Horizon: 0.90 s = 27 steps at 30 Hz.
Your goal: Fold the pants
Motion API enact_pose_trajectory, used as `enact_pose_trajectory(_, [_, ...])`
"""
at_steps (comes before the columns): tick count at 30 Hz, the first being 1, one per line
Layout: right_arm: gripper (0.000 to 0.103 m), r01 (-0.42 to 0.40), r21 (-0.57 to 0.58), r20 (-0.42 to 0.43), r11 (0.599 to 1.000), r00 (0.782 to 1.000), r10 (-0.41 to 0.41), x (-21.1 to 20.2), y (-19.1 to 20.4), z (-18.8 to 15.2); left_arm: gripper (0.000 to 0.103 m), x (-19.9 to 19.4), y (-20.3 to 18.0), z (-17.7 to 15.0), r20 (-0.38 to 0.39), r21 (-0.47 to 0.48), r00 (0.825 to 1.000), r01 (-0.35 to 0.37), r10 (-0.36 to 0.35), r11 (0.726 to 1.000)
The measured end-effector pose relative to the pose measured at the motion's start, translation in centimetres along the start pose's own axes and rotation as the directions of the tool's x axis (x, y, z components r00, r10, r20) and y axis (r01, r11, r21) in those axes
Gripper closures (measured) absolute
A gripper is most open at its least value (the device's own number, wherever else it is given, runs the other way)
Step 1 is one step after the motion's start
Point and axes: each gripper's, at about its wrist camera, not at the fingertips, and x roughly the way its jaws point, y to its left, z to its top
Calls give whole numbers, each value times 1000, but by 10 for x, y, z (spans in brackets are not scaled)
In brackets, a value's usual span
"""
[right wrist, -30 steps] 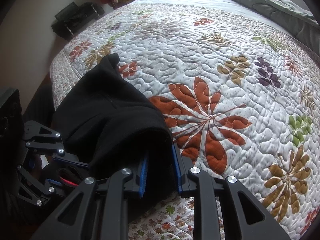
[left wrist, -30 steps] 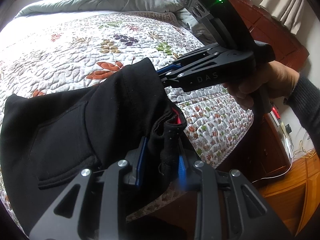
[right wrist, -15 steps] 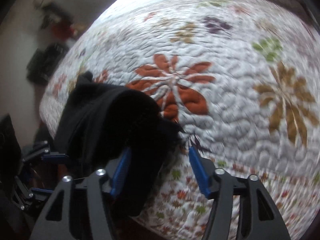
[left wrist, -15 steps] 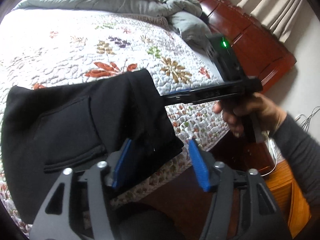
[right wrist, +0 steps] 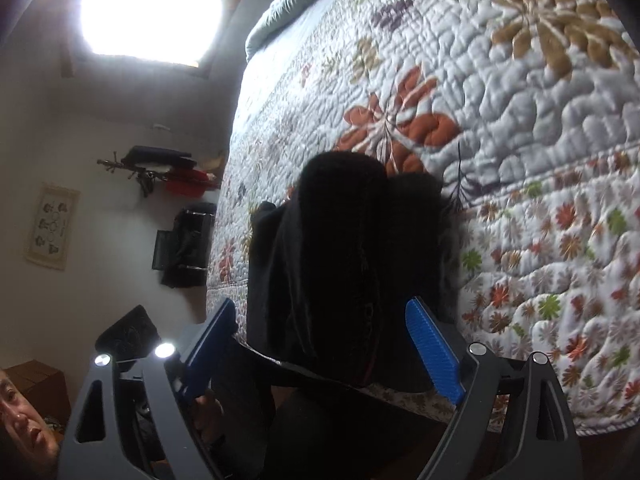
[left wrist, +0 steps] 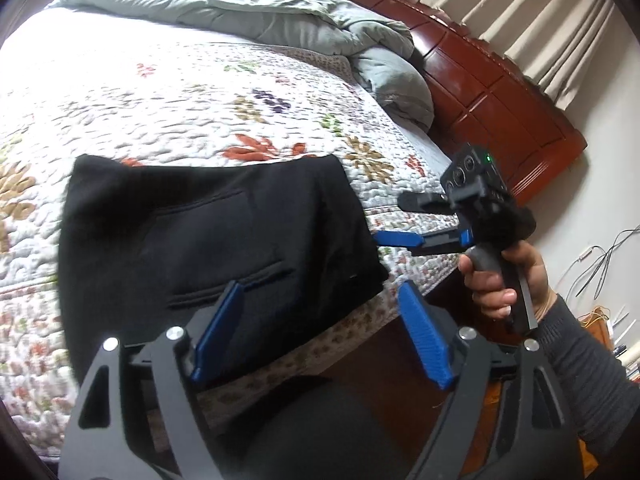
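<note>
Black folded pants point(left wrist: 208, 236) on quilt point(left wrist: 160, 92), near edge cut off, left claw point(left wrist: 320, 336) & right claw point(right wrist: 324, 344) both wide open, empty

The left wrist view is taken from just off the near edge of the bed, looking forward between the spread fingers of the left gripper point(left wrist: 320, 336) and across the quilt point(left wrist: 168, 92) toward the wooden headboard point(left wrist: 500, 92) and curtains point(left wrist: 532, 12). The folded black pants point(left wrist: 208, 232) are seen close, from above and slightly to one side. The right gripper point(left wrist: 394, 220) is caught at the right of this view. The right wrist view is rolled sideways, so that the quilt point(right wrist: 520, 120) rises at the right and a wall with a bright window point(right wrist: 148, 4) is seen at the left. The pants point(right wrist: 344, 264) are framed close between the right gripper's point(right wrist: 320, 344) fingers. Pants, quilt and bed edge are shared by both views.
</note>
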Motion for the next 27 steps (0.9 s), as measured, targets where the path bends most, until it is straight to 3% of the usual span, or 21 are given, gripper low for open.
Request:
enact_pose_trajectory(5, [15,-68,-6,-4,998,998,68,8,-4,-3,23,-24,37,-3,9,-39,1000,0,0,999])
enact_pose_trajectory(10, [15,-47,9,-42,999,998,47,30,-12,3,22,-40,68,-7,31,-104,999,-13,16,995])
enact_pose_trajectory(20, [17,-105,31,-79,994,991,107,67,-11,17,22,-46,104,-14,36,-230,999,-11,19,973])
enact_pose_trajectory(21, [30,-98,24,-74,995,992,99,69,-10,17,22,-46,106,-15,33,-236,999,-13,21,972])
enact_pose_trajectory(22, [57,-79,17,-79,997,994,80,72,-9,18,22,-47,107,-16,33,-241,999,-17,25,970])
enact_pose_trajectory(24, [81,-59,1,-73,998,996,59,72,-4,18,22,-49,107,-17,36,-242,999,-21,31,970])
enact_pose_trajectory(27, [86,-2,-69,-55,998,998,-2,72,27,15,22,-54,108,-16,48,-241,998,-27,40,970])
